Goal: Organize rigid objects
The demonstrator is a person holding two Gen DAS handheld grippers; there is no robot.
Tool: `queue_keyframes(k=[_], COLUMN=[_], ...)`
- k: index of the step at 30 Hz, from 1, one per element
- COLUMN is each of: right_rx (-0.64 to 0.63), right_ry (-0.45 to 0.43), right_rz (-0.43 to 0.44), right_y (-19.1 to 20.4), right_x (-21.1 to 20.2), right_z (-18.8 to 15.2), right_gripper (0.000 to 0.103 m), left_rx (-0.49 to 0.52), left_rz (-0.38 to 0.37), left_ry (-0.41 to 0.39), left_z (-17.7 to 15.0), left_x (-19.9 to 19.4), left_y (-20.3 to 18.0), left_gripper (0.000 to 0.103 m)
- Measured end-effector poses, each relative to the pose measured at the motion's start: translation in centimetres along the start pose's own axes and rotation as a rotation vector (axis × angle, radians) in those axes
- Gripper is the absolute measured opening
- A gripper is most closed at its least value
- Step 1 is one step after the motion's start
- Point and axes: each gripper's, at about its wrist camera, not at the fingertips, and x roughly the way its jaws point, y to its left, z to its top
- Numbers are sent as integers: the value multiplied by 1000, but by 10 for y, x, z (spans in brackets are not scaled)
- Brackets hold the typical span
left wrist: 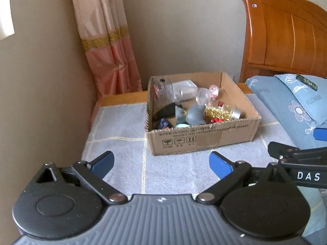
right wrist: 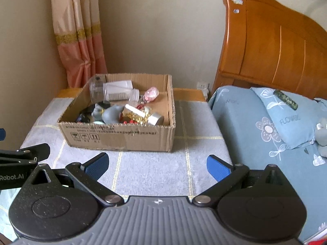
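Note:
An open cardboard box (left wrist: 204, 138) (right wrist: 122, 138) stands on a grey checked cloth. It holds several rigid objects: clear plastic jars (left wrist: 163, 89) (right wrist: 114, 91), a jar of gold beads with a silver lid (left wrist: 222, 112) (right wrist: 143, 116), a grey rounded object (left wrist: 196, 114) (right wrist: 112, 113) and a pink trinket (left wrist: 214, 90) (right wrist: 151, 94). My left gripper (left wrist: 161, 164) is open and empty, short of the box. My right gripper (right wrist: 157, 166) is open and empty, also short of the box.
The cloth (left wrist: 122, 122) (right wrist: 196, 122) covers a low wooden table beside a bed with a blue floral pillow (right wrist: 286, 118) and wooden headboard (right wrist: 276, 40). A pink curtain (left wrist: 106, 40) hangs in the corner. A wall outlet (right wrist: 202, 85) sits behind the table.

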Motion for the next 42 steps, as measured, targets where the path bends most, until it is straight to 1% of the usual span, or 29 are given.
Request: queue_keyframes(k=[3,8,42], right_rx=[1,0,3], right_ry=[-10,-3,-16], right_rz=[-5,-3,15], right_y=[0,1,-1], right_x=[-4,-1,-2], right_z=[0,0,2], right_gripper=[103,103,103], left_rx=[-3,-1,14], left_rz=[8,16,17], left_ry=[-5,-5,-21], left_z=[1,3,6], left_x=[-2,-2,-10], left_y=[1,0,-4], left_gripper=[99,99,99])
